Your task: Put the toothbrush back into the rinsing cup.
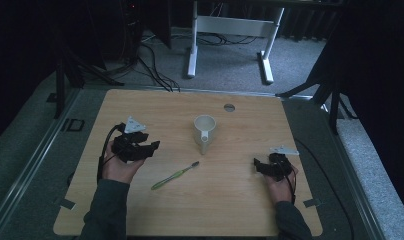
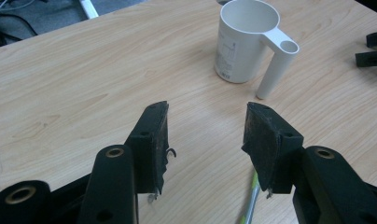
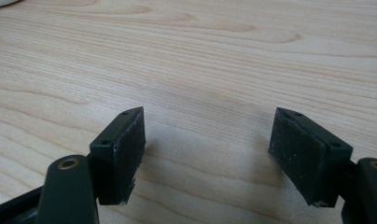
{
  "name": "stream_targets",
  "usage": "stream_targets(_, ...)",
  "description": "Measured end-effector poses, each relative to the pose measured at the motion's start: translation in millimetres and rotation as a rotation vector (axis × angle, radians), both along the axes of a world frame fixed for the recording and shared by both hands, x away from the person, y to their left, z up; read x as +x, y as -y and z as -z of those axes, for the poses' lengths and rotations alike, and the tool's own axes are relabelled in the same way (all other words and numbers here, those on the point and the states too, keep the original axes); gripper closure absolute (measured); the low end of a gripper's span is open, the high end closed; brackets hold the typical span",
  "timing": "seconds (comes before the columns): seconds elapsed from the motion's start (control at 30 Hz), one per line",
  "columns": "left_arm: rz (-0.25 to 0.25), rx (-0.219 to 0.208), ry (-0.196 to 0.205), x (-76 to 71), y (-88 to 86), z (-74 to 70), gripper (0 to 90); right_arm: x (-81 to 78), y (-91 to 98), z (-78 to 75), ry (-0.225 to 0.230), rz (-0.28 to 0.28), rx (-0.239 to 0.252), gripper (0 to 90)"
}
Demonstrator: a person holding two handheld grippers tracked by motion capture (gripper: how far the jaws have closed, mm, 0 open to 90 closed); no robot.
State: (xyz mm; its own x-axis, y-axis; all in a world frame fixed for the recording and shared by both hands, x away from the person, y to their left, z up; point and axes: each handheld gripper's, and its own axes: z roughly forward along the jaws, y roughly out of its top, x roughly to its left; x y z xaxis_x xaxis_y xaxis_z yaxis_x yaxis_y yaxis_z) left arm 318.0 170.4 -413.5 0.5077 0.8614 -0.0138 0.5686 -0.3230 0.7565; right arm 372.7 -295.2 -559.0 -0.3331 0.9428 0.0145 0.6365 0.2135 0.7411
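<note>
both grippers, left [image 2: 207, 135] and right [image 3: 207, 154], gape empty; toothbrush [image 1: 175, 175] (thin, flat) may skid; cup [image 1: 204, 131] could tip.

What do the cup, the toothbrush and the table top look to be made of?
Cup: likely plastic, matte white, moulded hollow handle. Toothbrush: probably plastic, translucent green handle, dark head. Table: wood-look top, pale grain, smooth, possibly laminate.

Faint, unreadable grey print on the side of the white cup [image 2: 240, 44]; no legible text.
</note>
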Motion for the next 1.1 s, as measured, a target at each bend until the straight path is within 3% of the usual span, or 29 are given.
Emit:
stream_targets(0.53, 0.076, 0.068, -0.052, 5.7, 13.8, -4.6, 50.7, 0.1, -0.2, 0.0, 0.001, -0.002, -0.003, 26.3)
stream_targets(1.1, 0.101, 0.116, -0.087, 10.5, 22.3, -6.4, 52.0, 0.1, -0.1, 0.1, 0.001, -0.002, -0.003, 26.3)
